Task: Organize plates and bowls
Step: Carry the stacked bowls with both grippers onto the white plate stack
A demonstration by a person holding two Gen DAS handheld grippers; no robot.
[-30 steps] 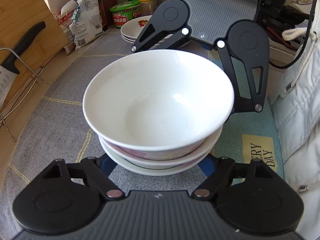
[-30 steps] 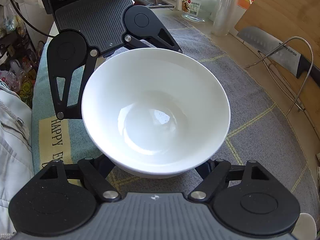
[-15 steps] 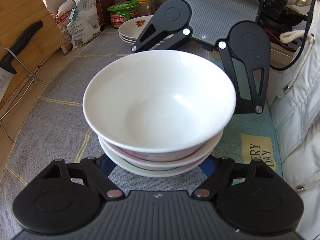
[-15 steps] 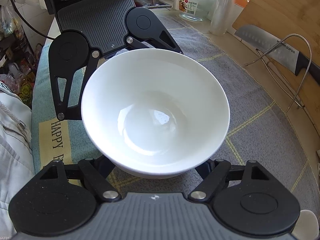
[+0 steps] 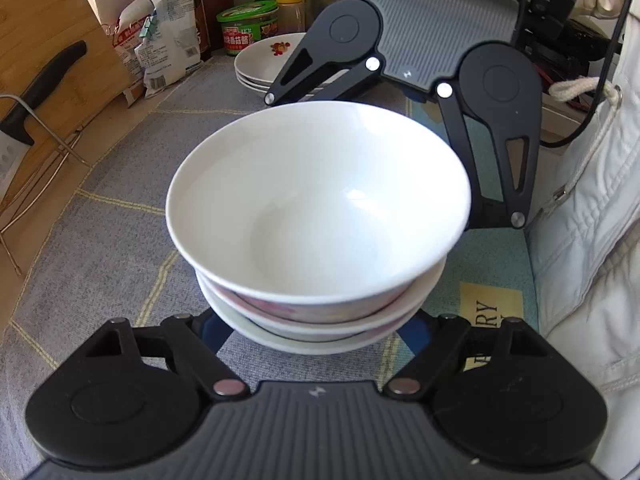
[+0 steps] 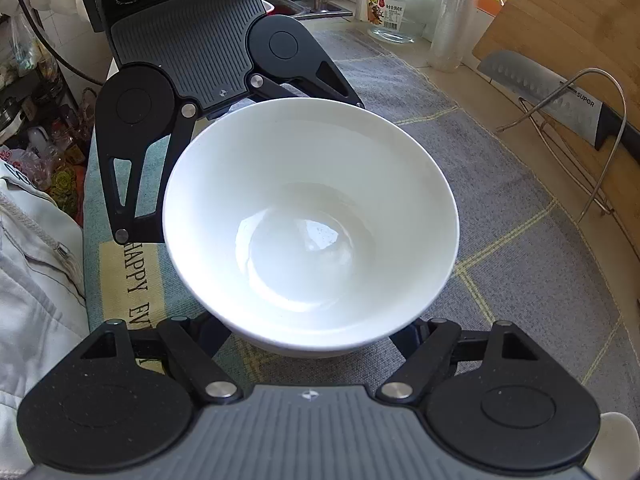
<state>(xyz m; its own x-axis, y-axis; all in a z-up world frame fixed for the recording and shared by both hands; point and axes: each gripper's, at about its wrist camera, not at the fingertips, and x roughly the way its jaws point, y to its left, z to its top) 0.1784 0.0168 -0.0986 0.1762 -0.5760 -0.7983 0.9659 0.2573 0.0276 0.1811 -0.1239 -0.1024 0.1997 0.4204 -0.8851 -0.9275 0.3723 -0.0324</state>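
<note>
We hold the stacked bowls point(image 5: 318, 216) above the grey-matted surface point(image 5: 100, 216), our left tongs point(image 5: 316, 334) and right tongs point(image 6: 310, 334) each clenched on opposite sides of the stack.

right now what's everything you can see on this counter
bowls: three, white, stacked mid-mat
plates: small stack, white with a flower, far end of mat
mat: one, grey with yellow lines, under the bowls
knife: one, black handle, on wire rack by cutting board
cutting board: one, wooden, leaning
glass jar: one, clear, far counter
green tub: one, behind plates
packet: one, white, beside the board
left hand-held gripper: black, either side of the stack
right hand-held gripper: black, opposite side
</note>
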